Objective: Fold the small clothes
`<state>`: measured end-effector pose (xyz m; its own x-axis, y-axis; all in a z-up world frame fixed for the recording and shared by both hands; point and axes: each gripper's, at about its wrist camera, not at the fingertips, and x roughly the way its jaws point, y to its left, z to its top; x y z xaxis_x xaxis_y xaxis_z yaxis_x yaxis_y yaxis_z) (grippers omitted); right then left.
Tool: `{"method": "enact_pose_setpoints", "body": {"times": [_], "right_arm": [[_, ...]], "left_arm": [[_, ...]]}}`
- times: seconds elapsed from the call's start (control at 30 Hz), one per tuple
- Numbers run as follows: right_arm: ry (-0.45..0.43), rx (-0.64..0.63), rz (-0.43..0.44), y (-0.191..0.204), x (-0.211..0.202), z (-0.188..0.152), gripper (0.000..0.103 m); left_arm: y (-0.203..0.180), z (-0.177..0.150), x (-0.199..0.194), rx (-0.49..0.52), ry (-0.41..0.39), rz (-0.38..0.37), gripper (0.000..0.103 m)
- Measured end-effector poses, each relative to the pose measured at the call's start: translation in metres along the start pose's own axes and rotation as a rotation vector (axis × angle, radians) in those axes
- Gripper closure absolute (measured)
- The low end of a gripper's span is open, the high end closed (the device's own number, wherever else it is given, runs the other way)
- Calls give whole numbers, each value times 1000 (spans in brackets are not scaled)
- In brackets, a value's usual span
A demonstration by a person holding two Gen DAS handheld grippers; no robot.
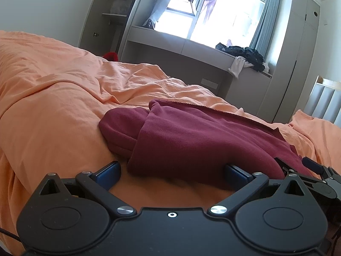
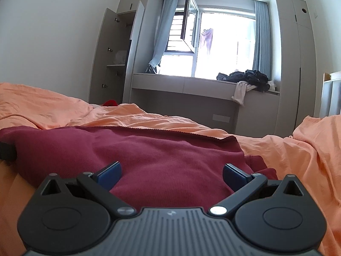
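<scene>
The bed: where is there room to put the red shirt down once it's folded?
The orange bedspread is bare left of the maroon garment, up to the rumpled folds beyond it. Another bare strip lies right of the garment. It is crowded near the garment's front edge, where the left gripper and right gripper sit with jaws open.

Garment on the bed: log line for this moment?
garment: maroon, partly folded, on bed | left tongs: open, at near edge | right tongs: open, over it
</scene>
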<state>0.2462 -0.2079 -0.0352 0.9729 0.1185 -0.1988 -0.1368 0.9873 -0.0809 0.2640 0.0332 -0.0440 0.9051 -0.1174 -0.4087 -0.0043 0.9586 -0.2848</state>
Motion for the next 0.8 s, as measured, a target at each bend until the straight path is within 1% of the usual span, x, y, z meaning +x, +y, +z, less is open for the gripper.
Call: {"method": "enact_pose_setpoints", "body": {"times": [0.2, 0.27, 0.37, 0.53, 0.6, 0.73, 0.8], "right_arm": [[1, 2, 0, -1, -1, -1, 0], [0, 0, 0, -1, -1, -1, 0], [0, 1, 0, -1, -1, -1, 0], [1, -2, -2, -1, -1, -1, 0], [0, -3, -3, -1, -1, -2, 0], [-1, -4, -5, -1, -1, -2, 0], [-3, -10, -10, -1, -1, -2, 0]], "left_arm": [[4, -2, -2, -3, -1, -14, 0], [5, -3, -3, -11, 0, -30, 0], [9, -2, -4, -52, 11, -72, 0], [19, 1, -2, -153, 13, -113, 0], [20, 1, -2, -178, 12, -124, 0], [17, -1, -1, -167, 10, -123, 0], [17, -1, -1, -172, 16, -143, 0]]}}
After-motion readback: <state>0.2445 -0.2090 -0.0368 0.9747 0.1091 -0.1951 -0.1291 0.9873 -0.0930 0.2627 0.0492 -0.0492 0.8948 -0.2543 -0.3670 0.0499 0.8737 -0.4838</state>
